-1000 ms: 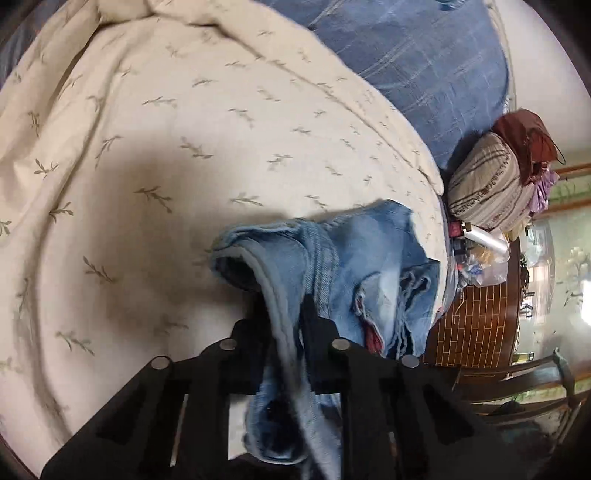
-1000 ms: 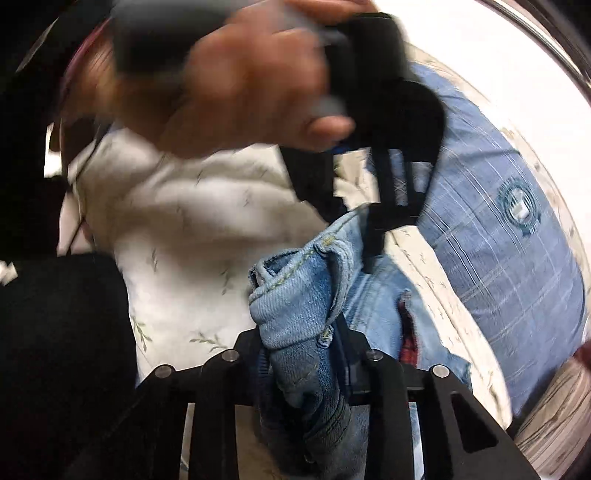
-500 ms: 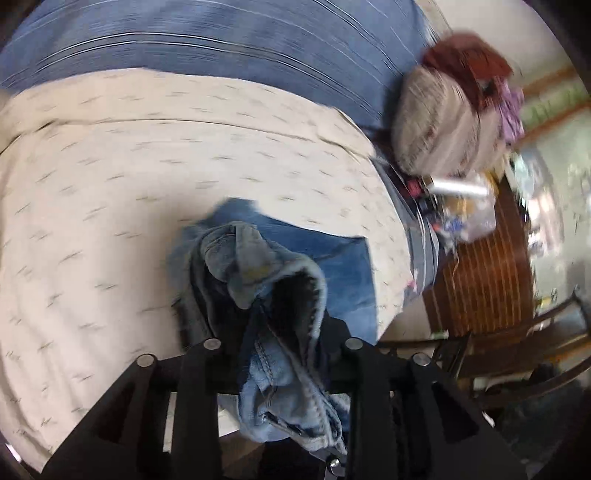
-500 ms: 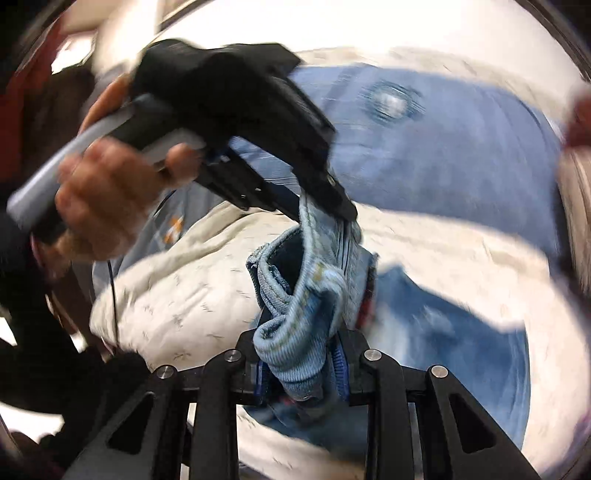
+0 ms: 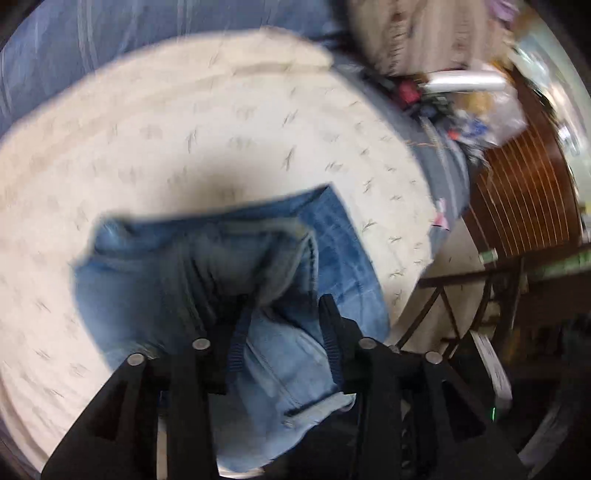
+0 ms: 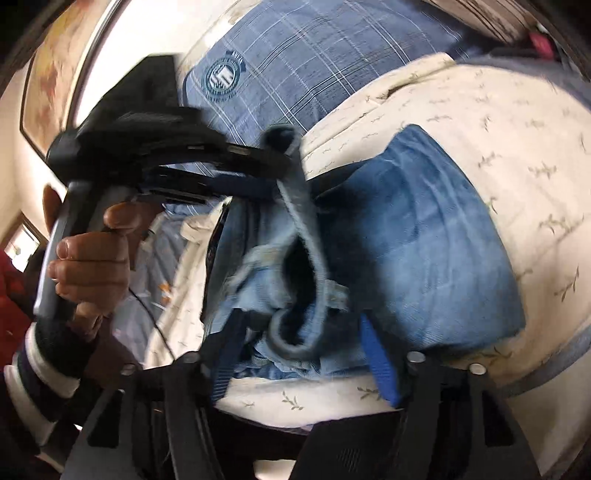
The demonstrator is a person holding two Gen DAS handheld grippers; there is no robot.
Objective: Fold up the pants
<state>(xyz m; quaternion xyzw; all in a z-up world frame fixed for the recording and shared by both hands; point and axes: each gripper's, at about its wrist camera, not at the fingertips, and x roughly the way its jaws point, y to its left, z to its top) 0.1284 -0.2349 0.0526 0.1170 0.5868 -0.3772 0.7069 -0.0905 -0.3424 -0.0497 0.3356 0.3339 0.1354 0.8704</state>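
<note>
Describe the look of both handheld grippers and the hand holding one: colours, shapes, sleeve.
Left gripper: matte black angular linkage, silver rivets, blue ribbed finger pads. Right gripper: the same black frame with brighter blue pads. The hand grips a grey handle; dark cuff over white sleeve.

Cream quilt [image 5: 229, 122] lies bare left of and beyond the jeans [image 5: 207, 266]. Right of the jeans, a wooden chair [image 5: 476, 295], a cluttered cabinet [image 5: 524, 192] and a striped cushion [image 5: 417, 33] obstruct passage.
</note>
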